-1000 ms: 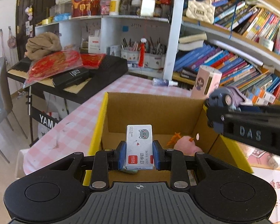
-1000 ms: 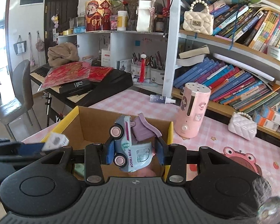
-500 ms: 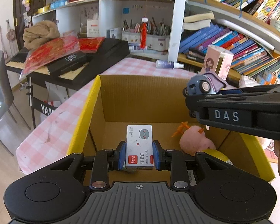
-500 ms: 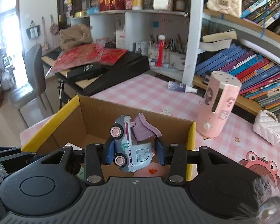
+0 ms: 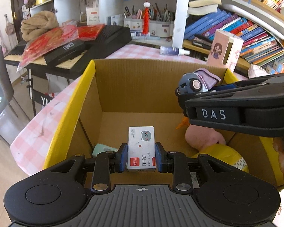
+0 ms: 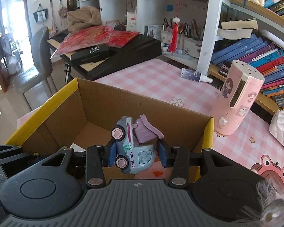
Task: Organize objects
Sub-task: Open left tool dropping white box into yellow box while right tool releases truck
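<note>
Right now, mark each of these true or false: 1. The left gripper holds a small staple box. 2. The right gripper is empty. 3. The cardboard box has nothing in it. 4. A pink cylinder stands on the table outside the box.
1. True: the left gripper is shut on the staple box.
2. False: the right gripper clamps a toy truck.
3. False: the cardboard box already holds a pink plush and a yellow tape roll.
4. True: the pink cylinder stands beside it.

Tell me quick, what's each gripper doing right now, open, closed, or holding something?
Left gripper: closed on the staples box, over the cardboard box.
Right gripper: closed on the toy truck.
</note>
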Demonstrator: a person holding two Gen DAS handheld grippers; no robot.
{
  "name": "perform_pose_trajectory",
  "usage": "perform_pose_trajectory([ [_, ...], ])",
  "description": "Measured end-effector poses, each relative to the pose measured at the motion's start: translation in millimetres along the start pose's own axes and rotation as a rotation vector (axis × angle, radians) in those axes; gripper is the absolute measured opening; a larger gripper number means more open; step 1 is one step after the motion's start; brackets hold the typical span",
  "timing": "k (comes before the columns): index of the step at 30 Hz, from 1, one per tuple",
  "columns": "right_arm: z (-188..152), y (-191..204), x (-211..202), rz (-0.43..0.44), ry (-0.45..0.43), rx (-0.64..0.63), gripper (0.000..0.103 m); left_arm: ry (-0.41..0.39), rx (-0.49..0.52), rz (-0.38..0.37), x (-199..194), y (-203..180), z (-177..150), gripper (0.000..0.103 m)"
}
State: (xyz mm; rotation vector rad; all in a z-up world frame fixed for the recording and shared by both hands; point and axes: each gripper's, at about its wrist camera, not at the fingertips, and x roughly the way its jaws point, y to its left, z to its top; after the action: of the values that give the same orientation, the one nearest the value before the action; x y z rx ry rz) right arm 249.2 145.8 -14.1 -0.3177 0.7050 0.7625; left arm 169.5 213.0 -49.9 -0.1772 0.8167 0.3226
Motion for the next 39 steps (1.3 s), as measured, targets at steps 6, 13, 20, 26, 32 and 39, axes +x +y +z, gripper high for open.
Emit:
perform_pose_trajectory([
  [6, 0, 1, 10, 0.021, 0.040, -0.008, 0.041, 0.025, -0.010, 0.006, 8, 1, -1, 0.028],
  [13, 2, 5, 20, 0.044, 0.089, -0.038, 0.041, 0.037, -0.015, 0.005, 9, 2, -2, 0.028],
  [20, 2, 9, 29, 0.066, 0.152, -0.061, 0.041, 0.027, -0.011, 0.011, 8, 1, -1, 0.029],
  [26, 1, 11, 36, 0.076, 0.208, -0.074, 0.041, 0.029, -0.034, 0.011, 5, 8, -3, 0.031],
  [32, 1, 15, 37, 0.072, 0.227, -0.096, 0.041, 0.008, -0.041, 0.006, -4, 13, -5, 0.037],
  [39, 2, 17, 18, 0.061, 0.171, -0.081, 0.048, -0.032, -0.022, 0.008, -20, 13, -7, 0.038],
])
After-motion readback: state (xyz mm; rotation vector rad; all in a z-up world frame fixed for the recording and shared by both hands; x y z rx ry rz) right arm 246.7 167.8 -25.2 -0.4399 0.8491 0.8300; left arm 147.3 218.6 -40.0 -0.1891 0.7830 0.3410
